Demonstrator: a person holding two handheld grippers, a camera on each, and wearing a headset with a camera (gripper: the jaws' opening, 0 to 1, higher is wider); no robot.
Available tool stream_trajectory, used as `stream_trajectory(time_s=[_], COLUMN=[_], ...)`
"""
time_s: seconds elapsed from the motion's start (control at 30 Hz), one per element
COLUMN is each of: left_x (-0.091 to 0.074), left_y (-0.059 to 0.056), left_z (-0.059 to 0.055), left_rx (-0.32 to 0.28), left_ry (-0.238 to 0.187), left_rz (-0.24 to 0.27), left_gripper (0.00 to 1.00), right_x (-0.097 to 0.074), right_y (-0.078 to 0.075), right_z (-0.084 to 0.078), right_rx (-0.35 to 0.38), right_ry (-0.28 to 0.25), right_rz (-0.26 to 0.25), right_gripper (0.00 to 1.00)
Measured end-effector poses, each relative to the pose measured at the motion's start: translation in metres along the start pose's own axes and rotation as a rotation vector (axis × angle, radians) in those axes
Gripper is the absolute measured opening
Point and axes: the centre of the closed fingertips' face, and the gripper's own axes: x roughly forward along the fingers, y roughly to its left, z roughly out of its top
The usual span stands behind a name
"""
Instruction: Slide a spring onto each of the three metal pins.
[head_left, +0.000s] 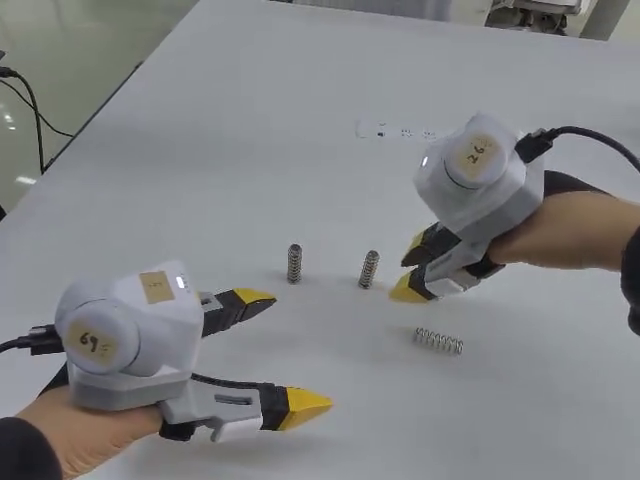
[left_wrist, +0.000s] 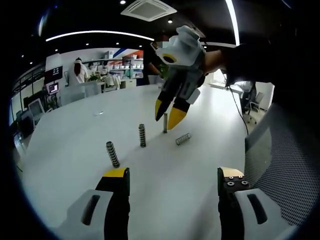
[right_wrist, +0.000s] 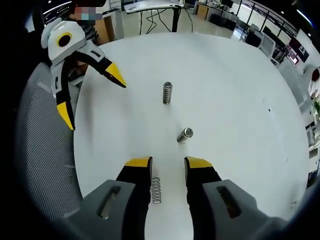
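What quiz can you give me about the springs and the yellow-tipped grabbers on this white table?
1. True or false: the loose spring stands upright on the table.
2. Pick one: the left gripper has its jaws A) open with nothing between them, or B) shut on a spring.
3. Fill in: the number of upright springs is ___.

Key: 1 false, it lies on its side. 2 A. 3 two.

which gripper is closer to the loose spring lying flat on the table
Right. The right gripper is just beyond the loose spring; the left gripper sits farther off to its left.
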Motion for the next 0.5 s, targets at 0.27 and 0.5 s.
stream_trajectory(time_s=[0.27, 0.5], left_x=[-0.001, -0.002], left_y=[-0.003, -0.005], left_z=[0.002, 0.004], left_rx=[0.012, 0.019], left_ry=[0.002, 0.004], left_rz=[-0.005, -0.007], left_gripper=[0.7, 0.7], right_x=[-0.002, 0.0], right_y=[0.014, 0.016], right_z=[-0.018, -0.04], right_rx=[0.028, 0.052], right_ry=[-0.002, 0.023], right_rz=[0.0, 0.0], right_gripper=[0.28, 0.28])
